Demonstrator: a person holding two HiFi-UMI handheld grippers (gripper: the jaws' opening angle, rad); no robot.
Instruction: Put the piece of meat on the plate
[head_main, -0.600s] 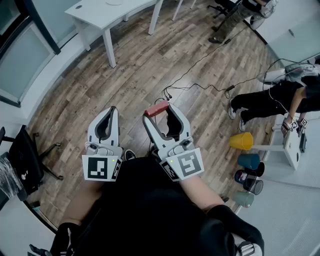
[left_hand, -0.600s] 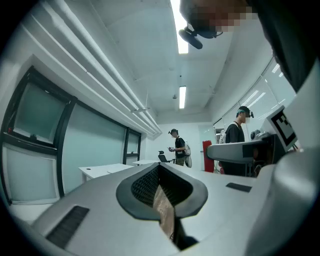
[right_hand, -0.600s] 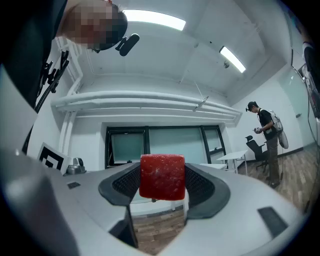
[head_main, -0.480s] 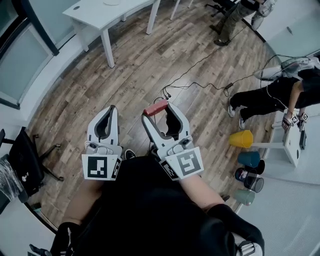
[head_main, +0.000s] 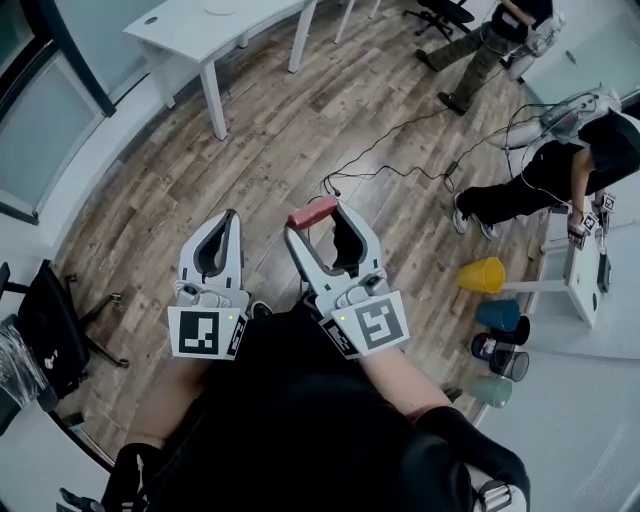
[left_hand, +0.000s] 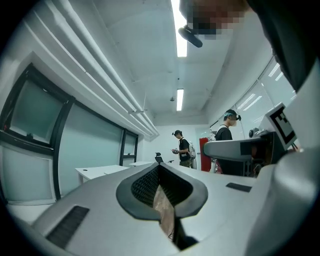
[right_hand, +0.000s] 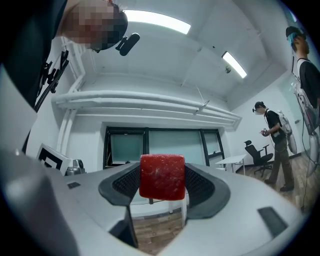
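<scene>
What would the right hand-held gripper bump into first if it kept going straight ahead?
Probably the white table: its leg shows right behind the piece of meat that the right hand-held gripper holds. Depth is hard to judge, though.

no words, numbers or brand names that i can read anywhere. the only printed marks are black-and-white square patterns: one on the left cube (head_main: 207, 333) behind my left gripper (head_main: 228, 220), one on the right cube (head_main: 372, 325) behind my right gripper (head_main: 320, 215). they are blocky codes, not letters or digits.
</scene>
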